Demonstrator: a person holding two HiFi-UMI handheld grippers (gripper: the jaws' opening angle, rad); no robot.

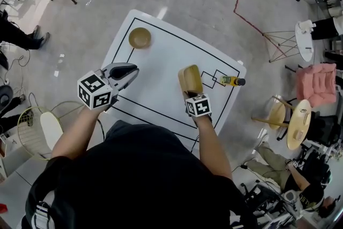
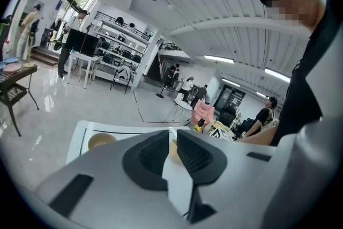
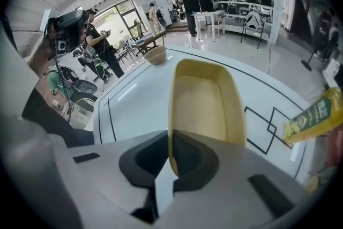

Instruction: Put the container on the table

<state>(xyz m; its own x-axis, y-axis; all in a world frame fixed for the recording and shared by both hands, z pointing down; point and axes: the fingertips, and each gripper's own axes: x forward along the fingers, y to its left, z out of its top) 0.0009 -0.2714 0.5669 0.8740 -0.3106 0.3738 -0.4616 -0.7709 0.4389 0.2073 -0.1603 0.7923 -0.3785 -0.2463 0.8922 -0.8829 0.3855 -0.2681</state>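
A tan oblong container (image 1: 190, 79) hangs tilted above the white table (image 1: 161, 61), near its right middle. My right gripper (image 1: 191, 95) is shut on the near rim of it. In the right gripper view the container (image 3: 206, 104) stands up from the jaws, its hollow facing the camera, and my right gripper (image 3: 170, 155) pinches its wall. My left gripper (image 1: 131, 69) hovers over the table's left edge, shut and holding nothing. In its own view the left gripper (image 2: 172, 150) has its pads almost together.
A wooden bowl (image 1: 140, 37) rests at the table's far left corner. A yellow bottle (image 1: 231, 81) lies near the right edge. Off the table are a pink chair (image 1: 316, 83), a round wooden stool (image 1: 298, 123) and a wire-framed seat (image 1: 40, 128).
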